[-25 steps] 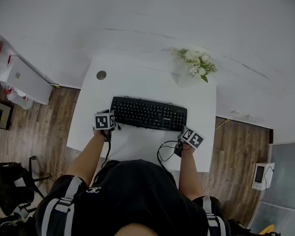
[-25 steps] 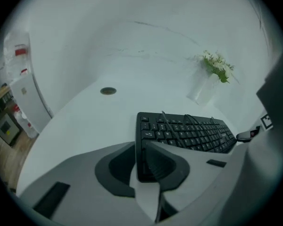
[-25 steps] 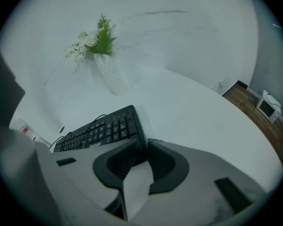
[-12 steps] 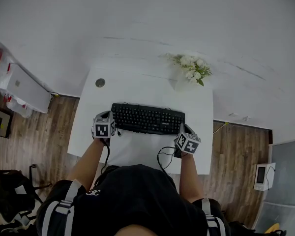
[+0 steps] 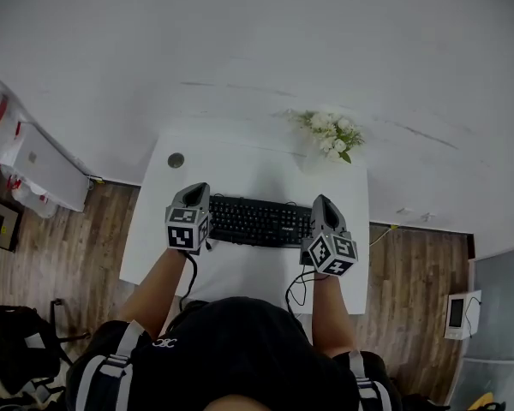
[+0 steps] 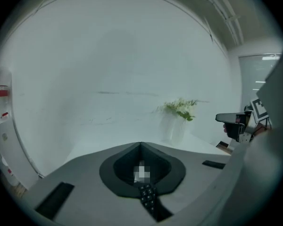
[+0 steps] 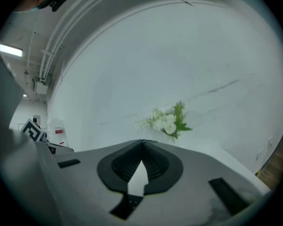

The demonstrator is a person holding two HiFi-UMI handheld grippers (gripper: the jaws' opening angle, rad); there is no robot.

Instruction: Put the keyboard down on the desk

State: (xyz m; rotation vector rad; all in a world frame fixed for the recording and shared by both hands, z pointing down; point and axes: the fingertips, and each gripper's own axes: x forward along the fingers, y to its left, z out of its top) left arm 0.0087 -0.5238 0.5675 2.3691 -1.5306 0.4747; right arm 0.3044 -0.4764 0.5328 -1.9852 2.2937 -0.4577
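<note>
As it hovers, left gripper [image 5: 198,190]: jaws closed, empty
Right gripper [image 5: 321,201]: closed, empty
Black keyboard [image 5: 259,221]: beneath both, on desk [image 5: 240,157]
Lettering: unreadable

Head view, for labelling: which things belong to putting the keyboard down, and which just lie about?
Job in hand: keyboard, clamped at its ends by the left gripper and right gripper; desk.
Lying about: flowers; round disc on the desk.

Black rectangular plastic keyboard [image 5: 259,221] lies flat, keys up, on white rectangular worktop [image 5: 240,157], around its middle, long side crosswise; both ends hidden.
</note>
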